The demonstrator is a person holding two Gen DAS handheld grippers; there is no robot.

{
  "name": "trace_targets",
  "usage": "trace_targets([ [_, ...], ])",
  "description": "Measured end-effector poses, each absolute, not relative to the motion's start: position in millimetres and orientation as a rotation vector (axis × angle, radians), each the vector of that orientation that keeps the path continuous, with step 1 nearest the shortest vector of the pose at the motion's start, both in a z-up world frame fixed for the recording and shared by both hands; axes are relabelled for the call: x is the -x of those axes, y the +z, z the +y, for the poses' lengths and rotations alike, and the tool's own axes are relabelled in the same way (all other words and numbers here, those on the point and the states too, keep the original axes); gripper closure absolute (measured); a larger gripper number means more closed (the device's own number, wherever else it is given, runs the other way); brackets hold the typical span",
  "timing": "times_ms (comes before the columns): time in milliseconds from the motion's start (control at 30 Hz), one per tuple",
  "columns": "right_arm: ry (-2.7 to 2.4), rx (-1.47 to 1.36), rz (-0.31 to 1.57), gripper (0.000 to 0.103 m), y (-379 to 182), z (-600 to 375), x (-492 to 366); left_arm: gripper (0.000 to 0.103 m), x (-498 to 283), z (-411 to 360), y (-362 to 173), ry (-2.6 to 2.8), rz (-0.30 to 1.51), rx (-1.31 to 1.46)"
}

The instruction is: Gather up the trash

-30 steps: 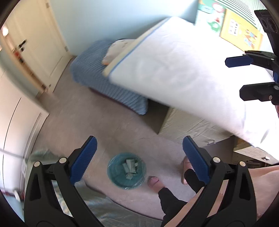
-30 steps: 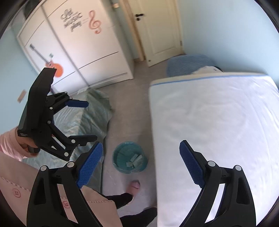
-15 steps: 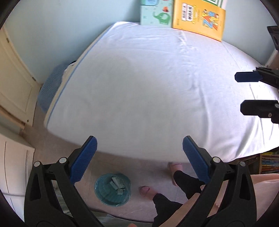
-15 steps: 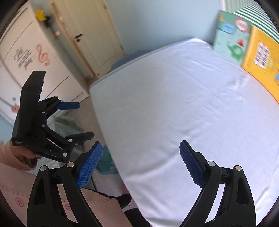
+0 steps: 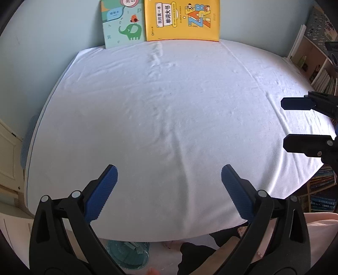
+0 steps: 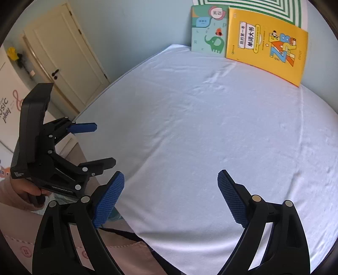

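A teal trash bin [image 5: 127, 255] with several scraps inside stands on the floor at the foot of the bed, half hidden under the mattress edge and behind my left gripper's arm. My left gripper [image 5: 169, 186] is open and empty above the white bed [image 5: 164, 118]; it also shows in the right wrist view [image 6: 99, 146]. My right gripper [image 6: 171, 190] is open and empty over the bed [image 6: 211, 137]; it shows at the right edge of the left wrist view [image 5: 295, 124]. No trash shows on the sheet.
Two children's books lean on the wall at the bed's far end, a green one [image 5: 123, 23] and a yellow one [image 5: 182, 20]. A bookshelf [image 5: 316, 69] stands at the right. A door [image 6: 69, 57] and a wardrobe are at the left. The person's feet are by the bin.
Both grippers have swung up from the floor and the bin toward the bed. The bin has slid to the bottom edge of the left view and left the right view. Both stay open.
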State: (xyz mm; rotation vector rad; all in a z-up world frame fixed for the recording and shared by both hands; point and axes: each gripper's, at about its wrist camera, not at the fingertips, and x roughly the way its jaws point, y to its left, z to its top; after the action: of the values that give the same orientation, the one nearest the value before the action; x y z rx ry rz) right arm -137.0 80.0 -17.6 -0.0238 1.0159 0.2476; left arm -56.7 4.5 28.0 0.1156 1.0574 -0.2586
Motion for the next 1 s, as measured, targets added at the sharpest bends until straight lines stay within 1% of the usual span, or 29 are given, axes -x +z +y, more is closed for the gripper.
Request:
trace_targets([
  [633,0.000,-0.151,0.942,0.014,-16.1,29.2,202.9,0.007,52.9,-71.4,25.1,-0.482,1.057,-0.211],
  [1000,-0.080,-0.209,0.901,0.014,-12.1,13.8,208.8,0.007,40.3,-90.1,25.9,-0.551,1.050,-0.262],
])
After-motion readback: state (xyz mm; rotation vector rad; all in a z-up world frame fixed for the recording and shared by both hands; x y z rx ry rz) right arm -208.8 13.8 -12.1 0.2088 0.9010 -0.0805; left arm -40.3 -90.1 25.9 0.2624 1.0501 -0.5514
